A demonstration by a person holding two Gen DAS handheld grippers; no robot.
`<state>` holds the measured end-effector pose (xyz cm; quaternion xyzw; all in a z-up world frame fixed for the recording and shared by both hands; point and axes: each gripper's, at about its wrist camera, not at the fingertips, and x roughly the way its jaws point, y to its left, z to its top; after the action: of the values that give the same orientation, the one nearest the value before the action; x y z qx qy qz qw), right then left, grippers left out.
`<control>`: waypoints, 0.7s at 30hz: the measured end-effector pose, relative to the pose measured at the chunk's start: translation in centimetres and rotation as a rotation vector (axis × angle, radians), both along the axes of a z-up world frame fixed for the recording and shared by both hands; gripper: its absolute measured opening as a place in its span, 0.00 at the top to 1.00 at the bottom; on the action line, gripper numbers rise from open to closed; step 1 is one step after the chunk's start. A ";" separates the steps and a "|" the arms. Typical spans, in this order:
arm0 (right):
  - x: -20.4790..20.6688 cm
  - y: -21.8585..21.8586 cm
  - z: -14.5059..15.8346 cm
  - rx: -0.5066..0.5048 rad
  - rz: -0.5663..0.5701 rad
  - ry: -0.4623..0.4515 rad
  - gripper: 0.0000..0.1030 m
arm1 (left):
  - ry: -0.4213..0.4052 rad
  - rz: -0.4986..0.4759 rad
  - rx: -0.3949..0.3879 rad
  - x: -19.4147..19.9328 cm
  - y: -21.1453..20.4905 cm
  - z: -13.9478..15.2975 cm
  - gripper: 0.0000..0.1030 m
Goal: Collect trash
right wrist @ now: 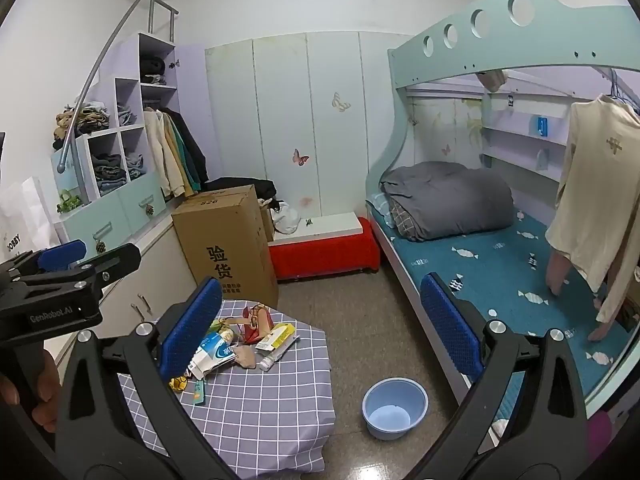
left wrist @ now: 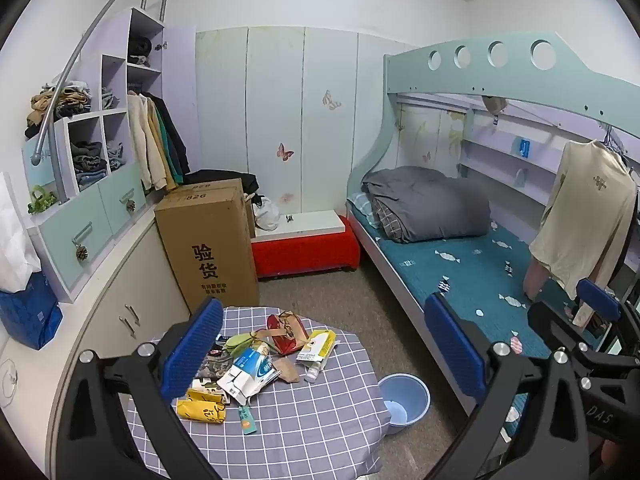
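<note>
Both the left gripper (left wrist: 324, 344) and right gripper (right wrist: 320, 324) stand wide, holding nothing. Trash (left wrist: 256, 364) lies heaped on the table (left wrist: 304, 432); bin (right wrist: 394, 406) right, on the floor. Risk: light wrappers slipping off the cloth.

Left finger pad (left wrist: 192, 344) hides part of wrappers (left wrist: 208, 364).

A checked-cloth table (left wrist: 304, 420) is carrying a pile of wrappers and cartons (left wrist: 256, 360); a blue basin (right wrist: 394, 406) is sitting on the floor (right wrist: 352, 304) beside it
</note>
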<state>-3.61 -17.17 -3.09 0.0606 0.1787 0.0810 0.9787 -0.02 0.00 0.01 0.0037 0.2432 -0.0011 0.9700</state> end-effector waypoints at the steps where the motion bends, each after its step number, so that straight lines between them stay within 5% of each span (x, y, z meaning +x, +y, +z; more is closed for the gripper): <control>1: 0.0 0.0 0.0 0.001 0.001 0.000 0.06 | 0.001 -0.001 0.000 0.0 0.0 0.0 0.04; 21: 0.7 -0.3 -0.9 0.007 -0.001 0.027 0.06 | 0.011 -0.003 0.018 0.1 -0.2 -0.1 0.04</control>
<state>-2.91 -17.48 -3.94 0.0650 0.1916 0.0803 0.9760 0.07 -0.16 -0.05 0.0129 0.2486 -0.0002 0.9685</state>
